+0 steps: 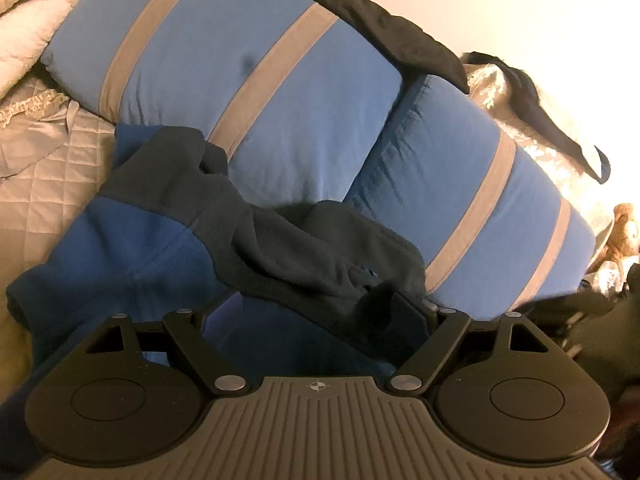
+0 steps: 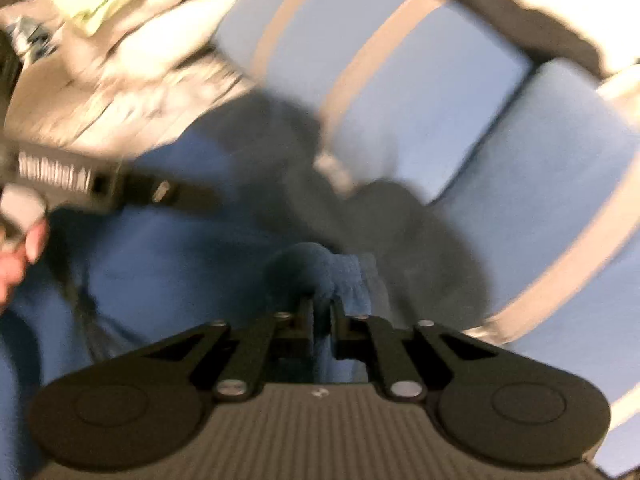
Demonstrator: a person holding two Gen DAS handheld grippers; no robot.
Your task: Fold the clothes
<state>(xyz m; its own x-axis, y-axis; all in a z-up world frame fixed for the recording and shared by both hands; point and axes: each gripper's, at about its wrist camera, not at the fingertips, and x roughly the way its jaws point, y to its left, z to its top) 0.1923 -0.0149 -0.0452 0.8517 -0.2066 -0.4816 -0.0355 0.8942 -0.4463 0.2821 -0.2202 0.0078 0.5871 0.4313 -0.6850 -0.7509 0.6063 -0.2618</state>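
Right gripper (image 2: 320,312) fingers clamped on blue fleece jacket (image 2: 336,276) fold | left gripper (image 1: 320,316) fingers apart over collar, below striped pillow (image 1: 256,92)

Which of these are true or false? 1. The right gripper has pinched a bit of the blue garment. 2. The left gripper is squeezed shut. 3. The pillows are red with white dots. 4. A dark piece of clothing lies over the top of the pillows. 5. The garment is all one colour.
1. True: the right gripper is closed on a bunch of the blue fleece garment.
2. False: the left gripper stands wide open over the garment.
3. False: the pillows are blue with grey stripes.
4. True: a black garment drapes their top edge.
5. False: it is blue with dark grey parts.
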